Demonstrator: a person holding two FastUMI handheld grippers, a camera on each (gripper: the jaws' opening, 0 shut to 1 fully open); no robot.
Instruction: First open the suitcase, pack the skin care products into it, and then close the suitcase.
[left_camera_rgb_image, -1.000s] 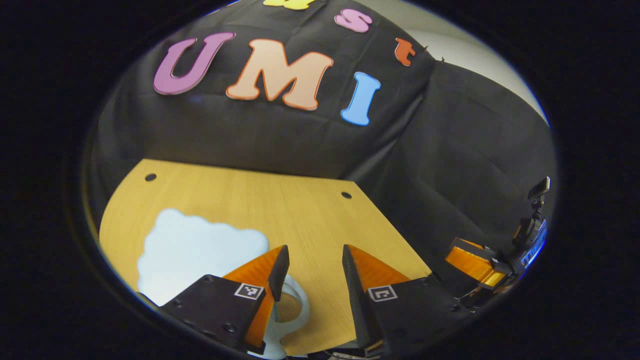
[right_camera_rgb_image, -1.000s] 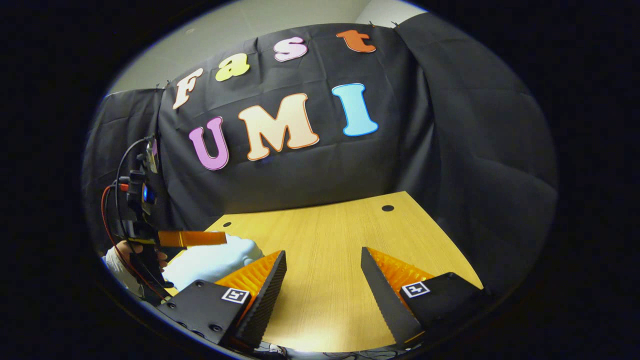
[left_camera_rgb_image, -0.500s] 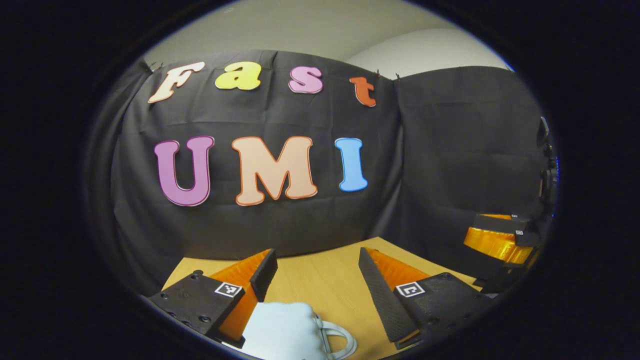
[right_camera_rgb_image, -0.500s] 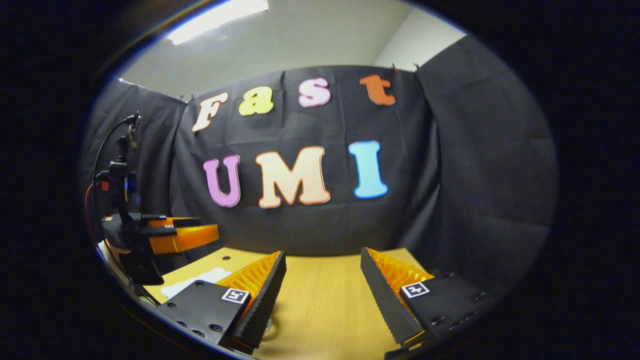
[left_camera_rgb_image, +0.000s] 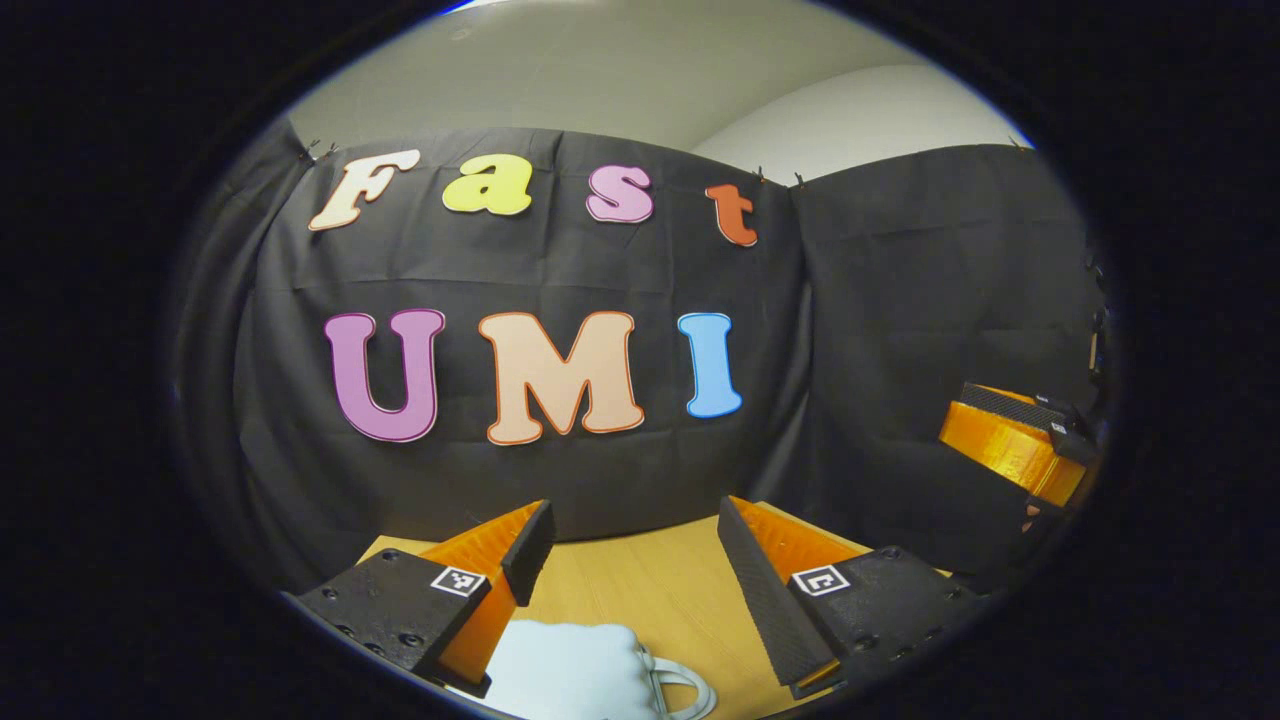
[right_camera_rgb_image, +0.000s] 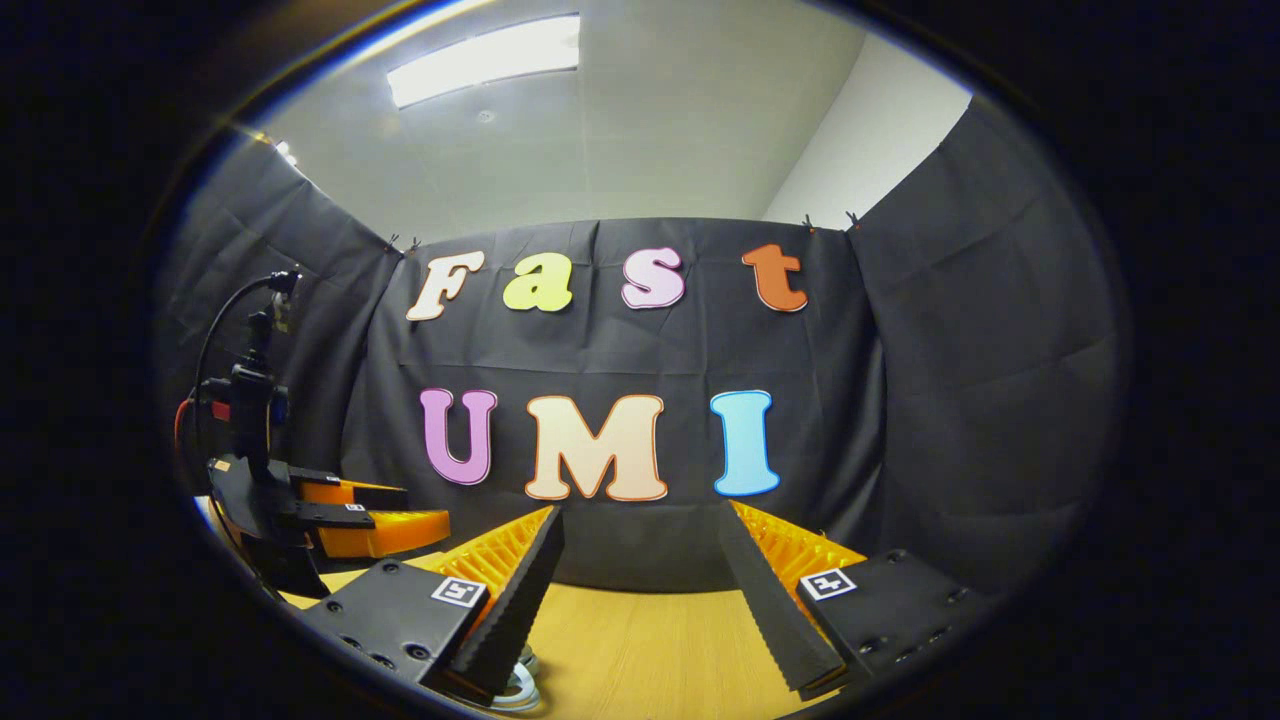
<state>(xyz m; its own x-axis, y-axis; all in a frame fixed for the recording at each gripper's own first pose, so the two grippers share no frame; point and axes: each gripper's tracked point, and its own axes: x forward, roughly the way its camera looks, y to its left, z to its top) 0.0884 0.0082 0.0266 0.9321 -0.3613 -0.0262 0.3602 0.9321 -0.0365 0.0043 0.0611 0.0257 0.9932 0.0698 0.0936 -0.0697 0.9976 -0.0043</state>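
The pale blue, cloud-shaped suitcase (left_camera_rgb_image: 565, 668) lies shut on the wooden table (left_camera_rgb_image: 650, 585), low in the left gripper view, its white handle (left_camera_rgb_image: 688, 686) pointing right. My left gripper (left_camera_rgb_image: 635, 522) hovers just above and behind it, open, with nothing between its fingers. It appears from the side at the left of the right gripper view as the left gripper (right_camera_rgb_image: 420, 510). My right gripper (right_camera_rgb_image: 640, 522) is open and empty over the table (right_camera_rgb_image: 640, 640). A whitish ring, apparently the handle (right_camera_rgb_image: 515, 688), peeks out under its left finger. The right gripper (left_camera_rgb_image: 990, 432) is at the far right of the left gripper view.
Black cloth walls close the booth behind and on both sides of the table. Cables and a small device rise from the left gripper's body (right_camera_rgb_image: 250, 400). A ceiling light (right_camera_rgb_image: 485, 58) shows high up.
Both cameras have tilted upward, so the table and suitcase have sunk to the bottom of each view and more wall and ceiling shows. Both grippers have stayed open.
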